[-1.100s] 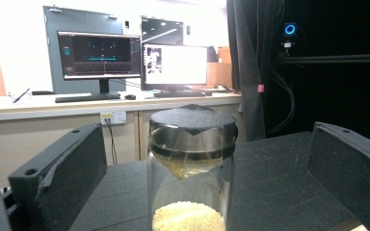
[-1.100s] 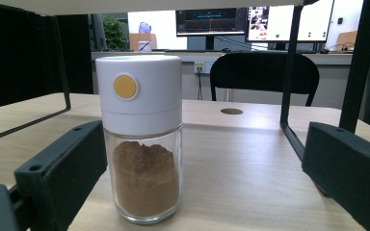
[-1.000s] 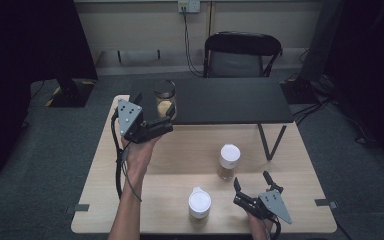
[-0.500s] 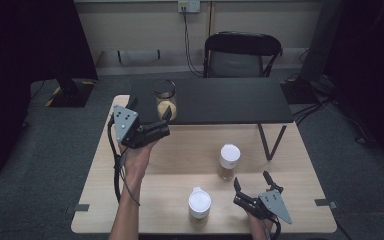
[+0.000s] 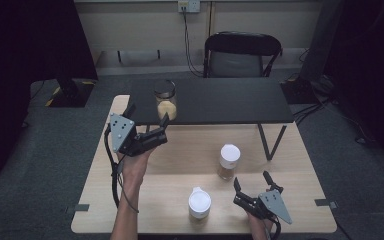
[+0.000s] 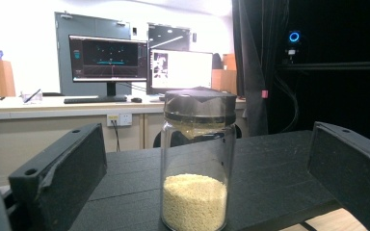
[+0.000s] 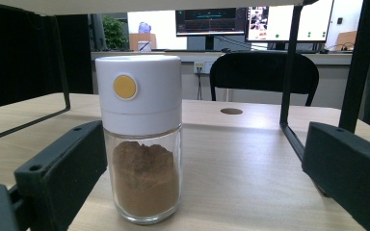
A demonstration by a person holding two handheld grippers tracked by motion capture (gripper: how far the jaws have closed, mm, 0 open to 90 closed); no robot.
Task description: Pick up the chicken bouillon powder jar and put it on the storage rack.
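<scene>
Two grippers are out, both with jaws spread wide and holding nothing. The left gripper (image 5: 147,125) hangs above the light wooden table (image 5: 130,200), pointed at a dark-lidded glass jar (image 5: 166,100) of pale grains that stands near the front left edge of a black raised shelf (image 5: 230,100). The right gripper (image 5: 252,182) sits low at the table's near edge, facing a white-capped jar (image 5: 228,161) of brown powder. A second white-capped jar (image 5: 199,202) stands to its left. Grey carpet, a black chair (image 5: 242,52) and dark curtains lie beyond. The person's right hand is cut off below. Since a second ago the left gripper has drawn back from the glass jar, toward the person.
</scene>
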